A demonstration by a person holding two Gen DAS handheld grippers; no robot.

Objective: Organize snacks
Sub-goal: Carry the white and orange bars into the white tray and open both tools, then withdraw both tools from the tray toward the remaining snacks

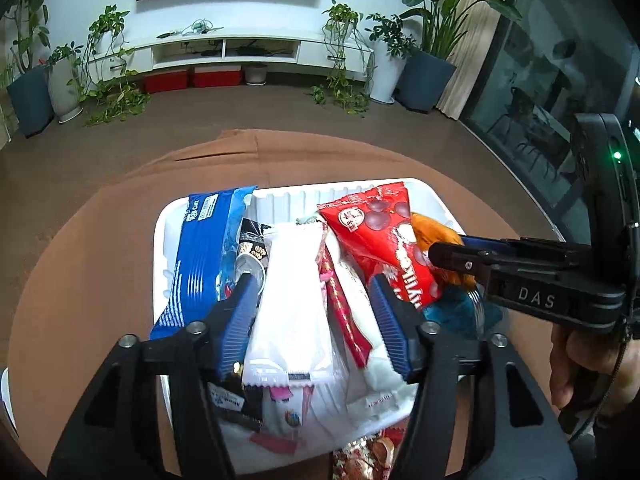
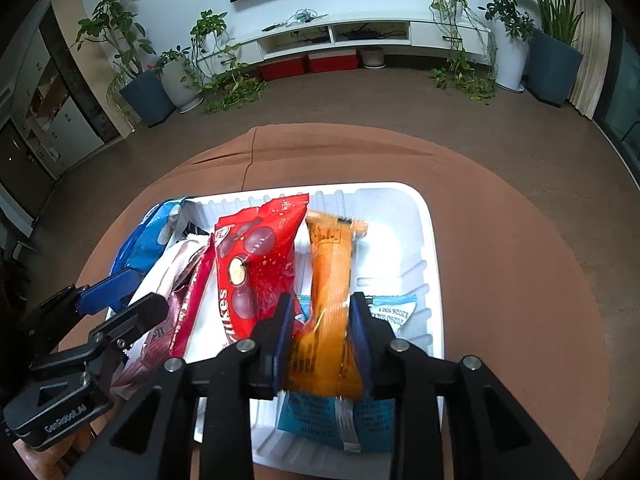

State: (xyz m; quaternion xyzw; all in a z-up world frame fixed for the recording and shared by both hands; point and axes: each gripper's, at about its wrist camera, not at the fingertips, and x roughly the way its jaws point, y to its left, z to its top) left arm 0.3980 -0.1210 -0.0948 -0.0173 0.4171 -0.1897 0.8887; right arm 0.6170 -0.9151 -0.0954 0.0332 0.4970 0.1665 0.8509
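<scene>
**Ana:** Left gripper (image 1: 314,284) first. How do its jaws stand?

**Ben:** About half open, straddling a white packet (image 1: 294,320) in the white tray (image 1: 160,240). The ribbed blue pads (image 1: 236,320) sit just beside the packet's edges, and I see no squeeze in the wrapper.

**Ana:** What is that packet like?

**Ben:** It's a smooth, matte, pillow-shaped wrapper with a crimped, saw-toothed seal at its near end. Its long axis runs from the tray's near edge toward the far edge. A second pale packet with a glossy red stripe (image 1: 344,312) leans against it on the right.

**Ana:** And the right gripper (image 2: 322,300)?

**Ben:** Its jaws are narrow around an orange packet (image 2: 330,264) of shiny, crinkled film. The pads stand right at its sides, but I cannot tell whether they press. The packet is long and slim. It points toward the tray's far edge and bulges at its near end.

**Ana:** What lies under it?

**Ben:** A flat light-blue packet (image 2: 320,420) lies crosswise on the tray floor at the near edge.

**Ana:** What about the rest of the tray?

**Ben:** A puffy red foil pouch (image 2: 256,248) printed with chocolate balls lies left of the orange one, lengthwise. A long dark-blue pack (image 1: 200,248) leans on the tray's left rim. The tray is thin moulded plastic with ribbed walls and rounded corners, and it sits on a brown cloth (image 2: 500,260).
</scene>
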